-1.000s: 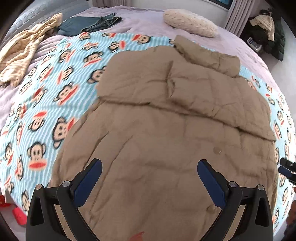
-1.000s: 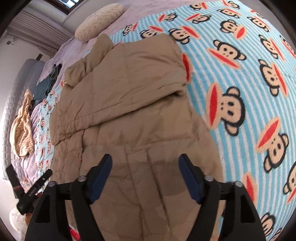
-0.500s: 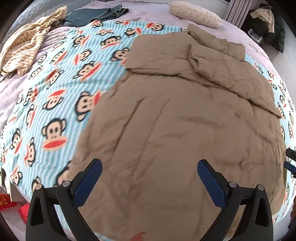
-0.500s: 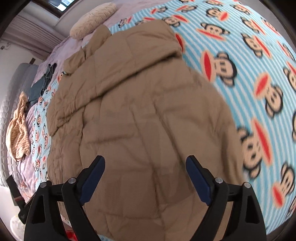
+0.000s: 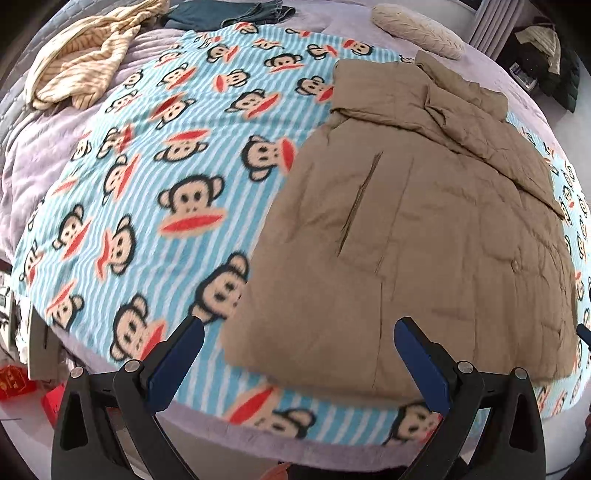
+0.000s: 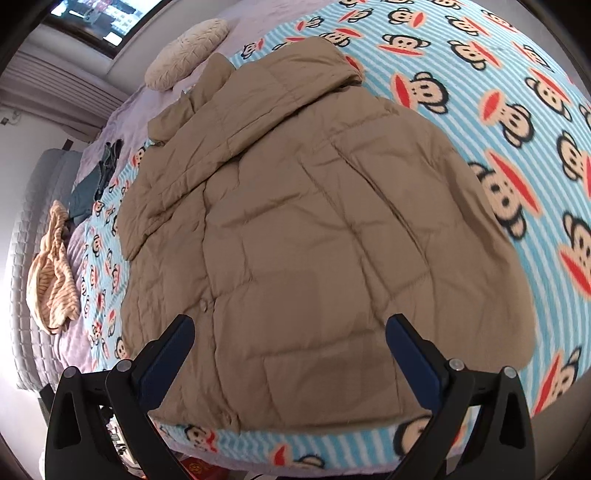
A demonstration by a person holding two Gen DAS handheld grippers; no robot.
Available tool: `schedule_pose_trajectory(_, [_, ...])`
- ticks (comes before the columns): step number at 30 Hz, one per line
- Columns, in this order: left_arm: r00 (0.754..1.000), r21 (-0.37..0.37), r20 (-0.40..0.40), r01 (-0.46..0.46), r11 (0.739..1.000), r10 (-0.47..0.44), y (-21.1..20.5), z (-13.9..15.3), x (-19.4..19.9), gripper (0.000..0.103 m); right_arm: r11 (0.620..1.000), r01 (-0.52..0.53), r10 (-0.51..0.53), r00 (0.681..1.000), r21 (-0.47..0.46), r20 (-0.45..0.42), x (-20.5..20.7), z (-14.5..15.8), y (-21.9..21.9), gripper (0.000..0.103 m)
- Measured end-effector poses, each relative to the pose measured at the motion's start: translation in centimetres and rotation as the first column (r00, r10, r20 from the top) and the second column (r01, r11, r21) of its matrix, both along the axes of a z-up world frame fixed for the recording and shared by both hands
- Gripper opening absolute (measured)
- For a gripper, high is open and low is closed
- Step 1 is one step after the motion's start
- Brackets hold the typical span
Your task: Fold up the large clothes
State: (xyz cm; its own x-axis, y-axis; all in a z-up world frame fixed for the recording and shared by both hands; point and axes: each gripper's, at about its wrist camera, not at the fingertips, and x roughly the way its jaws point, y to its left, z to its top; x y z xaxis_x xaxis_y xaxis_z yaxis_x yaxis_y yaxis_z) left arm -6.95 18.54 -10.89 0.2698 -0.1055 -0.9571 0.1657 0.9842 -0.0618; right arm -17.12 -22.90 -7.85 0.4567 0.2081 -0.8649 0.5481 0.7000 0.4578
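1. The left gripper [image 5: 298, 354] stood wide open with nothing between its blue pads, hanging above the near left corner of the tan puffer jacket [image 5: 424, 236].
2. The right gripper [image 6: 290, 352] had just been opening; its jaws stood at their widest and empty, over the jacket's hem.
3. The jacket lay flat on the monkey-print fleece blanket [image 5: 177, 206], stretching away ahead of both claws, its sleeves folded in across the top, beyond the fingertips.
4. Risk: the padding looked thick and slippery. A pinch at the hem could catch only the top layer, so the lower one would drag and the fold would come out skewed.
5. Risk: the hem lay near the bed's front edge, just below the claws. Pulling toward the person instead of lifting up and over might slide the jacket off.
6. Risk: a low grab could take the fleece with the hem and lift the blanket too.
7. Containers: none showed. Far ahead and to the left of the left claw a striped cream garment [image 5: 85, 55] and a dark teal garment [image 5: 221, 14] lay loose on the bed, with a cream cushion [image 5: 417, 29] beyond the jacket.
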Motion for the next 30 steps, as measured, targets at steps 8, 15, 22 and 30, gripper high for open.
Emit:
schedule_pose_trajectory(8, [0.999, -0.001, -0.050, -0.015, 1.000, 0.015, 2.5, -0.5, -1.9, 0.103, 0.991, 0.035, -0.025, 0.997, 0.131, -0.075, -3.4, -1.3, 0.6, 0.103])
schedule_pose_trajectory(15, [0.993, -0.131, -0.120, -0.040, 0.991, 0.025, 3.7, -1.4, -3.2, 0.103, 0.965, 0.156, -0.134, 0.984, 0.210, -0.115, -7.5, -3.1, -1.1, 0.103])
schedule_pose_trajectory(22, [0.980, -0.283, -0.193, -0.097, 0.954, 0.042, 3.7, -3.2, -3.1, 0.103, 0.899, 0.281, -0.265, 0.960, 0.336, -0.095, -10.9, -5.0, -3.1, 0.103])
schedule_pose_trajectory(30, [0.950, -0.443, -0.311, -0.155, 0.883, 0.010, 1.0, -7.0, -1.7, 0.103, 0.785, 0.395, -0.398, 0.912, 0.477, -0.100, -13.2, -8.9, -4.4, 0.103])
